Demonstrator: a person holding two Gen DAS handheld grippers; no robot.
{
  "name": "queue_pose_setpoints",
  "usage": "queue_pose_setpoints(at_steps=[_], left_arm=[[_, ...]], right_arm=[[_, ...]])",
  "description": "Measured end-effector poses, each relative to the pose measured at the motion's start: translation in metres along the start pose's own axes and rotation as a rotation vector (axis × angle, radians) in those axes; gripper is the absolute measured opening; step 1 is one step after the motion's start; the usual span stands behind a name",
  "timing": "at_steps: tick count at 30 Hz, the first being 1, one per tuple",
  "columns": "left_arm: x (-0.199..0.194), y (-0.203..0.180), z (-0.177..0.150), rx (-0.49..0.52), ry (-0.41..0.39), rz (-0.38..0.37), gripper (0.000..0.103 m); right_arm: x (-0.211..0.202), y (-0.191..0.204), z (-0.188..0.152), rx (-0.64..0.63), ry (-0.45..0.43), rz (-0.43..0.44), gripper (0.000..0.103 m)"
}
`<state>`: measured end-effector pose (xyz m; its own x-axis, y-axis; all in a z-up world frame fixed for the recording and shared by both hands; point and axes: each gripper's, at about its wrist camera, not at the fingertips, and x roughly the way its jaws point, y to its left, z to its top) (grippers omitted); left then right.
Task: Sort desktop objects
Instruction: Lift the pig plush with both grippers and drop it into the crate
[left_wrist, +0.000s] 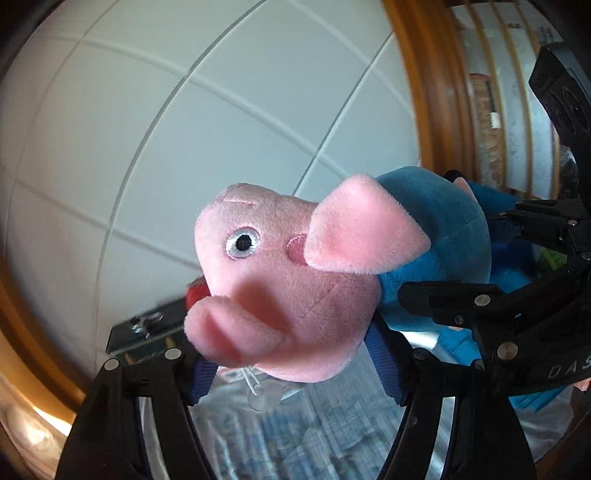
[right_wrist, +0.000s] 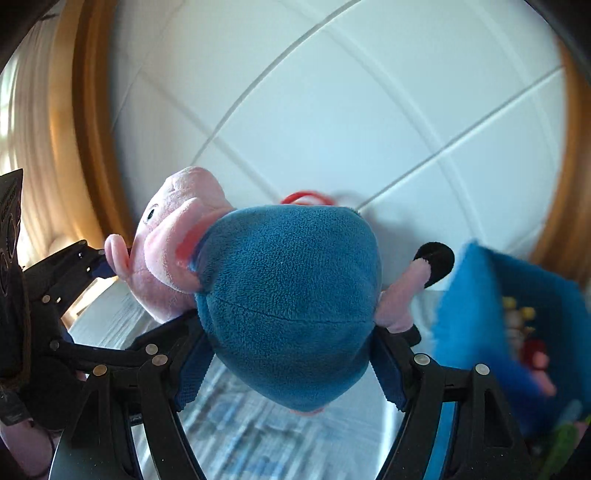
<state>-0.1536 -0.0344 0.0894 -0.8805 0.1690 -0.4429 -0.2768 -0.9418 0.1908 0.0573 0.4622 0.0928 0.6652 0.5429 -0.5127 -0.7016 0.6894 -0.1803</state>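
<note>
A plush pig with a pink head (left_wrist: 280, 280) and a blue body (right_wrist: 288, 295) is held up in the air between both grippers. My left gripper (left_wrist: 291, 365) is shut on the underside of the head, its blue pads (left_wrist: 201, 376) pressing in from either side. My right gripper (right_wrist: 291, 373) is shut on the blue body, and it also shows in the left wrist view as the right gripper (left_wrist: 480, 306) at the toy's rear. A red loop (right_wrist: 306, 195) sticks out behind the toy. One pink leg with a black foot (right_wrist: 436, 262) hangs out to the right.
A blue fabric bin (right_wrist: 480, 314) holding small toys stands at the right, close to the pig's leg. Below lies a checked blue-and-white cloth (right_wrist: 243, 424). A dark box (left_wrist: 147, 332) sits behind the left fingers. White panelled wall (left_wrist: 184, 129) with wooden trim (right_wrist: 88, 129) fills the background.
</note>
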Motion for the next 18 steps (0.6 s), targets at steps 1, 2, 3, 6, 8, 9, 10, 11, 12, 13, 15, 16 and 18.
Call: queue_pose_setpoints(at_steps=[1, 2, 3, 6, 8, 9, 10, 11, 12, 13, 15, 16, 18], left_arm=[[-0.005, -0.017, 0.010, 0.010, -0.017, -0.015, 0.071], [-0.008, -0.029, 0.017, 0.019, -0.029, -0.027, 0.071], [-0.011, -0.047, 0.027, 0.033, -0.044, -0.042, 0.071], [-0.017, -0.097, 0.050, 0.064, -0.071, -0.084, 0.071], [-0.016, -0.138, 0.063, 0.082, -0.079, -0.115, 0.071], [-0.013, -0.159, 0.068, 0.091, -0.078, -0.132, 0.071], [-0.013, -0.177, 0.071, 0.098, -0.075, -0.146, 0.071], [-0.009, -0.198, 0.075, 0.104, -0.068, -0.164, 0.071], [-0.006, -0.216, 0.075, 0.108, -0.059, -0.179, 0.071], [0.001, -0.237, 0.078, 0.113, -0.045, -0.197, 0.071], [0.011, -0.269, 0.078, 0.119, -0.025, -0.217, 0.071], [0.018, -0.288, 0.078, 0.123, -0.010, -0.229, 0.071], [0.032, -0.313, 0.077, 0.133, 0.015, -0.248, 0.071]], right_arm=[[-0.016, -0.014, -0.002, 0.008, -0.015, -0.021, 0.077], [-0.029, -0.025, -0.004, 0.015, -0.027, -0.037, 0.077], [-0.043, -0.040, -0.007, 0.023, -0.039, -0.054, 0.077], [-0.078, -0.084, -0.018, 0.054, -0.062, -0.104, 0.077], [-0.097, -0.115, -0.028, 0.073, -0.064, -0.139, 0.077], [-0.107, -0.136, -0.036, 0.085, -0.059, -0.160, 0.077], [-0.112, -0.149, -0.041, 0.093, -0.052, -0.171, 0.077], [-0.118, -0.169, -0.050, 0.106, -0.040, -0.188, 0.077], [-0.122, -0.185, -0.057, 0.117, -0.028, -0.198, 0.077], [-0.124, -0.199, -0.063, 0.126, -0.015, -0.205, 0.077], [-0.127, -0.233, -0.079, 0.154, 0.014, -0.216, 0.078], [-0.128, -0.246, -0.085, 0.164, 0.026, -0.219, 0.078], [-0.129, -0.274, -0.100, 0.189, 0.053, -0.226, 0.078]])
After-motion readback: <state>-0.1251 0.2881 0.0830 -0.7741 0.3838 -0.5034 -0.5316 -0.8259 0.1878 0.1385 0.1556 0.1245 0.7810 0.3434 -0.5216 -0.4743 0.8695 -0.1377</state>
